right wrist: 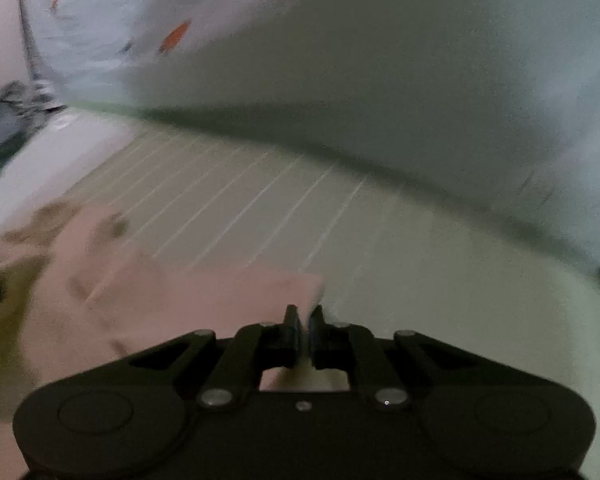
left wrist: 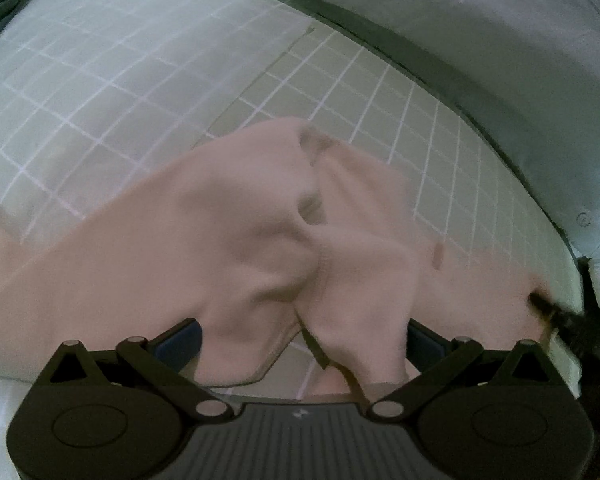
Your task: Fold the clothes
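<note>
Pink cloth [left wrist: 236, 240] spread over the green grid mat [left wrist: 100, 92], between both hand-held grippers.

In the left view, the left hand-held gripper [left wrist: 300, 344] stood wide at the bottom centre, with bunched cloth lying between its fingers. In the right view, the right hand-held gripper [right wrist: 304, 332] was pinched narrow on the cloth's corner at lower centre; the cloth stretched toward the lower left.

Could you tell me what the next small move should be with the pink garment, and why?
Probably close the left gripper on the bunched fabric. Its jaws stand wide open with the pink garment draped between them, so it holds nothing, while the right gripper is already shut on a corner. With both ends held, the crumpled cloth could be spread flat on the grid mat before folding.
</note>
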`<state>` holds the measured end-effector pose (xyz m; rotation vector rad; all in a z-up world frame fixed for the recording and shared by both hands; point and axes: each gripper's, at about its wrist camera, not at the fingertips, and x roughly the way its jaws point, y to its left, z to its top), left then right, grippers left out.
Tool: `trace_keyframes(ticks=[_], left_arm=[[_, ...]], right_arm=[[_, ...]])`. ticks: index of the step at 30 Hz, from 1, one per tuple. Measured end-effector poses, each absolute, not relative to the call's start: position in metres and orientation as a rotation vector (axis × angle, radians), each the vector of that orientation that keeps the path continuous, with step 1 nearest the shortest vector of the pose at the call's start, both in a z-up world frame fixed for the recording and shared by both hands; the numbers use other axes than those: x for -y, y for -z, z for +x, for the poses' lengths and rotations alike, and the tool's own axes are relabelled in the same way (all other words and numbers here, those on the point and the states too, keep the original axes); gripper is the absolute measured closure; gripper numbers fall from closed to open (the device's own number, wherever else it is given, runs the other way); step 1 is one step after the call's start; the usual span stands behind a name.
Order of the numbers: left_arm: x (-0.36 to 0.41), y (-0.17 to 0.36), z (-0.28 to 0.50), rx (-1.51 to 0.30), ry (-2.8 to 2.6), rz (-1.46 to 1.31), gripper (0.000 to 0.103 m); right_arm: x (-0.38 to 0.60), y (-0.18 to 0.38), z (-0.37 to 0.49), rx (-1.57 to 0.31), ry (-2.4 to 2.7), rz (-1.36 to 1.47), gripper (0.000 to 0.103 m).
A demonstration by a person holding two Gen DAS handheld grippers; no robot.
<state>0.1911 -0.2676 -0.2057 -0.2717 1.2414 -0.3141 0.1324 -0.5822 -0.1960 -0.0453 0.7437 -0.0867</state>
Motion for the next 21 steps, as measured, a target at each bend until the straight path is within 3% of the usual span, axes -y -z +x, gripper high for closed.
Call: trace_keyframes(ticks=[5, 7, 8, 9, 14, 21], left_arm=[[0.267, 0.206, 0.190, -1.229, 0.331, -0.272, 0.000], [0.270, 0.206, 0.190, -1.227, 0.332, -0.255, 0.000], [0.272, 0.206, 0.190, -1.226, 0.331, -0.246, 0.000], [0.273, 0.205, 0.189, -1.226, 0.331, -0.236, 0.000], [0.276, 0.202, 0.185, -1.223, 0.330, -0.201, 0.000], [0.272, 0.191, 0.160, -1.217, 0.349, -0.111, 0.000]], right_arm=[[0.637, 0.162, 0.147, -0.604, 0.358, 0.097, 0.092], [0.640, 0.168, 0.151, -0.641, 0.402, 0.096, 0.075], [0.636, 0.171, 0.149, -0.657, 0.427, 0.061, 0.059], [0.629, 0.174, 0.143, -0.668, 0.442, 0.021, 0.054], [0.605, 0.187, 0.086, -0.733, 0.414, 0.073, 0.044], [0.580, 0.199, -0.032, -0.855, 0.466, 0.220, 0.038]])
